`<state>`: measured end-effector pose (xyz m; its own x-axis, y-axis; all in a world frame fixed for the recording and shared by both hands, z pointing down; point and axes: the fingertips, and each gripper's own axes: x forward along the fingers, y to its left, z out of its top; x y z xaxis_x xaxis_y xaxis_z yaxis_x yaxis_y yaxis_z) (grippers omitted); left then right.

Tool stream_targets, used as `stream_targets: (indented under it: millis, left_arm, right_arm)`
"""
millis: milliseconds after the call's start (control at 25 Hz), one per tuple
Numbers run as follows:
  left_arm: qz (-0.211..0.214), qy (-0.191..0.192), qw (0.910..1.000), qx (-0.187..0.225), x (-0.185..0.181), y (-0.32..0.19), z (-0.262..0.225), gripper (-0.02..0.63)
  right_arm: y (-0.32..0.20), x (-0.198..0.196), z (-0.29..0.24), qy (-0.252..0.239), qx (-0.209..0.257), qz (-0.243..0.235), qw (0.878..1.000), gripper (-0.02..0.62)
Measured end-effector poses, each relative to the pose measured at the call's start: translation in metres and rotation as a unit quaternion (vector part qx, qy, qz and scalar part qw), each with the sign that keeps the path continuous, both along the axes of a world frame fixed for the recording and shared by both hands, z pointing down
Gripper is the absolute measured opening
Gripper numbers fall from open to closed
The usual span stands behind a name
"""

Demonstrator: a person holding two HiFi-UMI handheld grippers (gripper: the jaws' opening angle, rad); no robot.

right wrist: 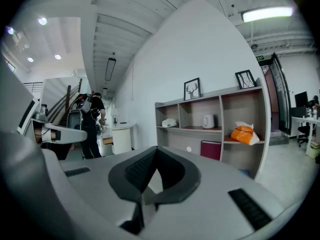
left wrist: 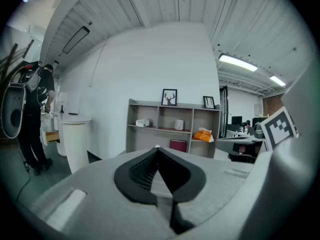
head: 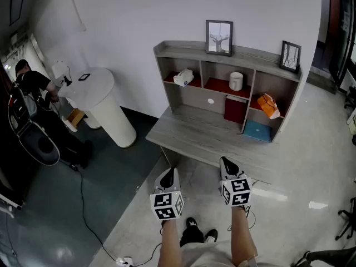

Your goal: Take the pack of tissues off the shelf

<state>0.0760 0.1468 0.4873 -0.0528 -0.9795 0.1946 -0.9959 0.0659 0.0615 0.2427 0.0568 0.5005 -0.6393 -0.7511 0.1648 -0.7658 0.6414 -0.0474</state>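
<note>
The orange pack of tissues [head: 268, 105] lies in the right-hand compartment of the grey wooden shelf unit [head: 228, 52], above a blue book [head: 258, 130]. It also shows in the left gripper view as the tissues [left wrist: 203, 134] and in the right gripper view as the tissues [right wrist: 244, 133]. Both grippers hang in front of the desk's near edge, well short of the shelf. My left gripper [head: 171, 172] is shut and empty, its tips meeting [left wrist: 157, 149]. My right gripper [head: 225, 161] is shut too, with nothing between its pads [right wrist: 156, 150].
The other compartments hold a small white device [head: 183, 77], a white jug [head: 236, 81] and a dark red box [head: 236, 109]. Two framed pictures [head: 219, 38] stand on top. A white round pedestal [head: 105, 104] and a person [head: 33, 83] are at the left. A cable [head: 83, 204] runs along the floor.
</note>
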Motion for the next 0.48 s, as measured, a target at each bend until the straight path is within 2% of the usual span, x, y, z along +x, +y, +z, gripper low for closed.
stream_targets:
  millis: [480]
  left_arm:
    - [-0.003,0.001,0.9999,0.013,-0.019,-0.025,-0.006,0.008]
  right_arm:
    - [-0.019,-0.020,-0.001,-0.005,0.006,-0.002,1.000,0.015]
